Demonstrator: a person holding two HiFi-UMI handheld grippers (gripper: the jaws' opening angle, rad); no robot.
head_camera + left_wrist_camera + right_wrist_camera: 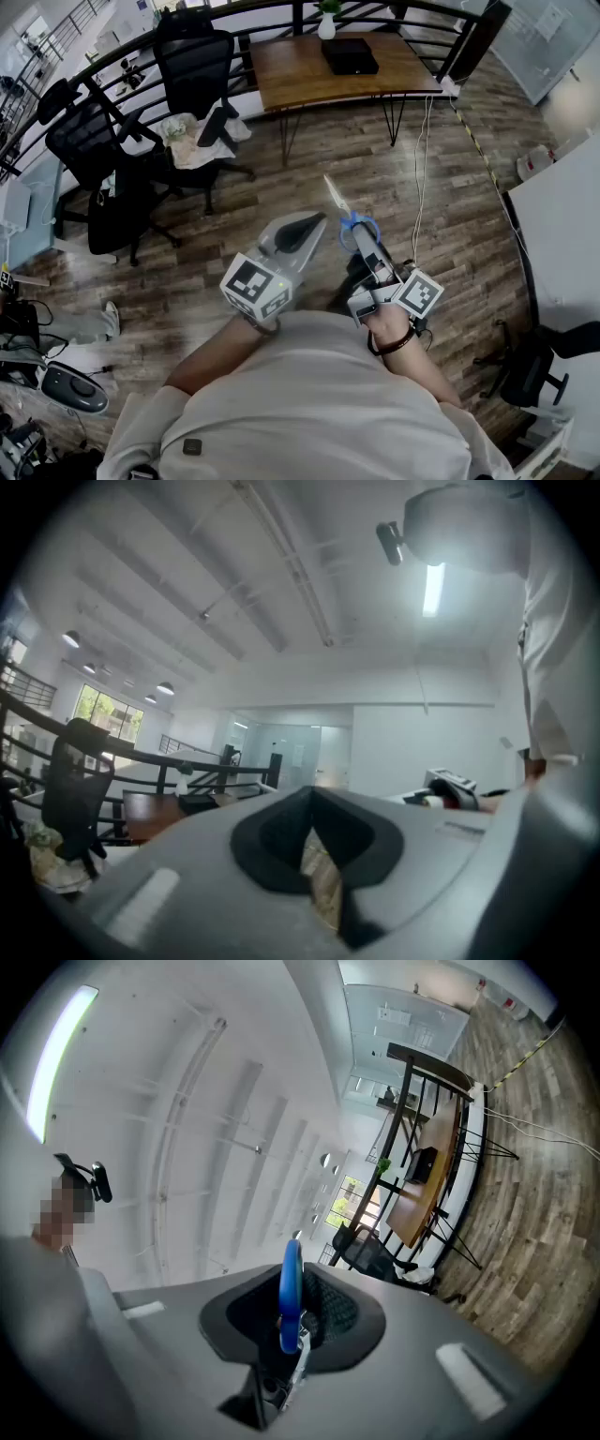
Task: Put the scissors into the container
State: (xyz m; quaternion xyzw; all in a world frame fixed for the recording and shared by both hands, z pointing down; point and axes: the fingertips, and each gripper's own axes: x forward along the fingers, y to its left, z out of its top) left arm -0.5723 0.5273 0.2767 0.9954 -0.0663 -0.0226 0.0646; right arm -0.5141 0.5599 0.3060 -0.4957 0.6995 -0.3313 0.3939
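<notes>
A pair of scissors (357, 225) with blue handle loops and a silver blade pointing up and away is held in front of the person's chest, over the wooden floor. My right gripper (364, 242) is shut on it near the handles. In the right gripper view the blue loop of the scissors (292, 1288) stands upright between the dark pads of the right gripper (291, 1335). To the left at about the same height, my left gripper (305, 225) is shut with nothing between its jaws. In the left gripper view the left gripper (317, 860) points up at the ceiling. No container shows in any view.
A wooden table (300, 75) with a black box (350, 56) and a white vase stands ahead by a black railing. Two black office chairs (192, 70) (94, 150) stand at the left. A cable (422, 159) runs across the floor. A white desk (562, 225) is at the right.
</notes>
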